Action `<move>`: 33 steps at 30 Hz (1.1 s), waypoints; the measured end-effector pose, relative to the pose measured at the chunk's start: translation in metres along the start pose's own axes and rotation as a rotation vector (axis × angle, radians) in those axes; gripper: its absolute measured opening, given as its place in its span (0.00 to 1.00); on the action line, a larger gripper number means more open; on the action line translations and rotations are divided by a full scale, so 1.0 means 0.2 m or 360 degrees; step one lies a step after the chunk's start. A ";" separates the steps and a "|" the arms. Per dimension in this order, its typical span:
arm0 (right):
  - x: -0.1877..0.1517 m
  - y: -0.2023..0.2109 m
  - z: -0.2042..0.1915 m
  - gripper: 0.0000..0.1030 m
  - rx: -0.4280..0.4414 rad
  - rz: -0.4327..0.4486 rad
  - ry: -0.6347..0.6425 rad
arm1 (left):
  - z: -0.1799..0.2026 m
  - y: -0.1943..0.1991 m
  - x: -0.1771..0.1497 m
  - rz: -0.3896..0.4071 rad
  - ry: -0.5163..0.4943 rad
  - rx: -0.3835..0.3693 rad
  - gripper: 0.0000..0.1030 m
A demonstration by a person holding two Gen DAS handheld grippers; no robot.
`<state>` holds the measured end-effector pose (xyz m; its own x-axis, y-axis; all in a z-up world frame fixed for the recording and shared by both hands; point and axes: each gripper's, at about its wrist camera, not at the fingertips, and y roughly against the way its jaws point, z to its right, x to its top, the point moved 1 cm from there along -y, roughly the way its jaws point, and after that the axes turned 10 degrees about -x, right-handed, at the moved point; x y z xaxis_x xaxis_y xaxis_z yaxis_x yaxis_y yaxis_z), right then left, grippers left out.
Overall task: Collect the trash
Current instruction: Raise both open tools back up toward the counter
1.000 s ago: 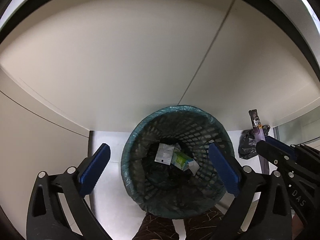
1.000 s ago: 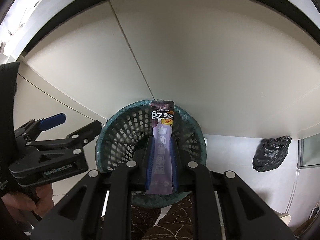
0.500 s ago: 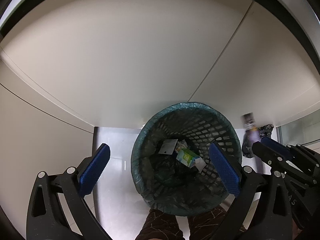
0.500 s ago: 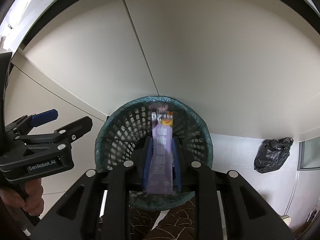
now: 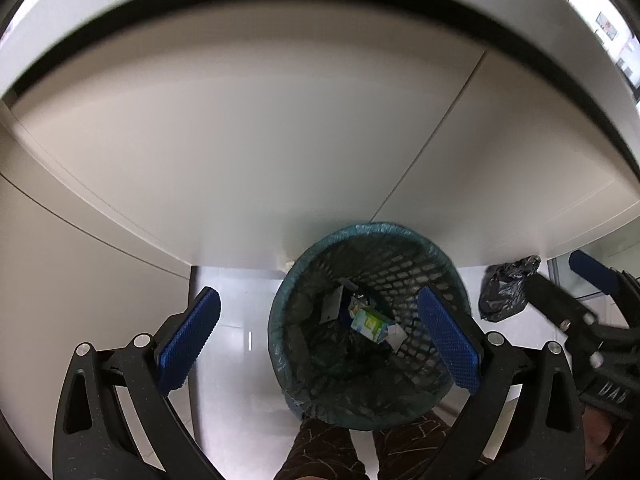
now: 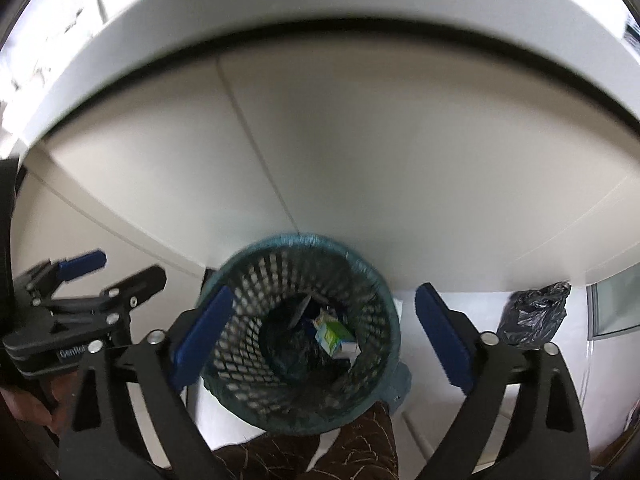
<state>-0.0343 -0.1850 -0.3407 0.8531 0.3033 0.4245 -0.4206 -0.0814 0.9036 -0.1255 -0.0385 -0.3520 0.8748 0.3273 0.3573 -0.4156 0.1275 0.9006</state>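
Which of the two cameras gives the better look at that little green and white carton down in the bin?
The left wrist view: the green and white carton is sharp there, lying among scraps at the bottom of the mesh bin. The right wrist view also shows the carton, but motion blur smears it.

left gripper [image 5: 318, 338] with blue pads spread wide – nothing between them, right gripper [image 6: 322, 336] likewise splayed and empty, both angled downward, side by side

Both wrist views look steeply down, sharing the mesh bin [image 5: 366, 320] below.
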 end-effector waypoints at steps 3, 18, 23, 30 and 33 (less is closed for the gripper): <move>0.06 0.06 0.05 0.88 -0.0022 0.0027 -0.0027 | 0.02 0.08 0.05 0.0027 0.0011 -0.0015 0.94; 0.47 0.50 0.27 0.88 -0.0095 0.0287 -0.0114 | 0.19 0.58 0.46 0.0300 -0.0044 -0.0029 0.94; 0.60 0.58 0.33 0.88 -0.0114 0.0352 -0.0125 | 0.21 0.65 0.57 0.0339 -0.0048 0.0005 0.94; 0.78 0.63 0.34 0.88 -0.0148 0.0415 -0.0092 | 0.23 0.70 0.73 0.0374 -0.0055 0.0053 0.94; 0.83 0.63 0.35 0.88 -0.0133 0.0403 -0.0105 | 0.25 0.71 0.80 0.0397 -0.0056 0.0048 0.94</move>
<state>0.0767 -0.2112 -0.1530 0.7344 0.2207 0.6418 -0.6450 -0.0676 0.7612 -0.0321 -0.0149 -0.1554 0.7545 0.3122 0.5773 -0.6124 0.0186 0.7903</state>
